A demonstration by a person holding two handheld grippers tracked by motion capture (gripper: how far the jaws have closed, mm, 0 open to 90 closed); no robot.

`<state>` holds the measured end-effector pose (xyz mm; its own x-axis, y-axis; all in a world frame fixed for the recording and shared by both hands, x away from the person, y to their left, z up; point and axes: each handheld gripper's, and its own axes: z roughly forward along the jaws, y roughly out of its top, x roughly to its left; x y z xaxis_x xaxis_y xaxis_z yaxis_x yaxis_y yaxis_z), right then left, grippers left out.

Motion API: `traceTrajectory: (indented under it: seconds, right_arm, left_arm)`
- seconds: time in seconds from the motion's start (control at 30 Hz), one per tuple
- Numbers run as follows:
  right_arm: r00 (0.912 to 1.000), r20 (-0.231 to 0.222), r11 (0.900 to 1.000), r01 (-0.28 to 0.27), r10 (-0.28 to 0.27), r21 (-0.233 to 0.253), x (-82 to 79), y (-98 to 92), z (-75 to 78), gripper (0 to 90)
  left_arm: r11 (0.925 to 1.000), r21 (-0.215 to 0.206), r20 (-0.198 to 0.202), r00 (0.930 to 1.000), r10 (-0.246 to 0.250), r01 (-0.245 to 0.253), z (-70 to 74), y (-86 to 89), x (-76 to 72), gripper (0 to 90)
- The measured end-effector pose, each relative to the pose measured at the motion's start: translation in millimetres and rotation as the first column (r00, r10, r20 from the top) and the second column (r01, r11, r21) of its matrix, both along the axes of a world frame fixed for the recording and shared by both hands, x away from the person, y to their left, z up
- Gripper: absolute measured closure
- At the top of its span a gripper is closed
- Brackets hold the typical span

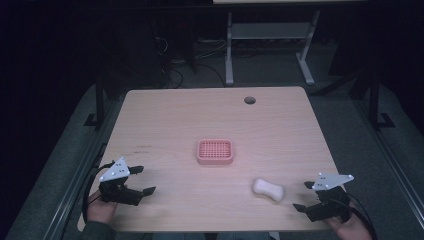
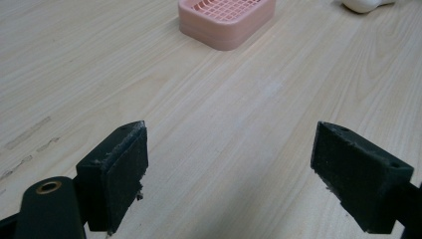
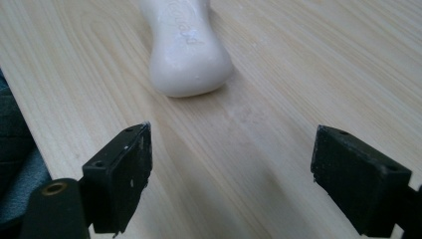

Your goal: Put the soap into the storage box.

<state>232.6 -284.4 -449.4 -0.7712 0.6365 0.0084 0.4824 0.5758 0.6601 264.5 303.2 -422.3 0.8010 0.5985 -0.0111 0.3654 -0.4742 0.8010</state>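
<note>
Here, both wide open and empty: right gripper (image 1: 306,196) near the table's (image 1: 165,115) near right corner, just beside soap (image 1: 268,189); left gripper (image 1: 141,180) near the near left corner, well apart from dish (image 1: 215,151).

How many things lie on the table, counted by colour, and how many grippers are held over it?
Pink: 1, the soap dish
White: 1, the bar of soap
Black grippers: 2, the left gripper and the right gripper, both open
Total: 4

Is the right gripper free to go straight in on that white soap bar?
Probably yes: the right gripper is open, the soap bar lies just ahead of it on bare table, nothing between.
</note>
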Motion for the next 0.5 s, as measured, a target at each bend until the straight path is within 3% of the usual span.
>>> traceTrajectory:
  seconds: [0.5]
  right_arm:
    - [0.9986, -0.001, 0.999, -0.053, 0.053, -0.010, 6.4, 21.7, 12.8, 16.5]
  left_arm:
    - [1.0000, 0.009, 0.004, 1.0000, 0.003, -0.003, 0.8, 1.7, -0.4, 14.8]
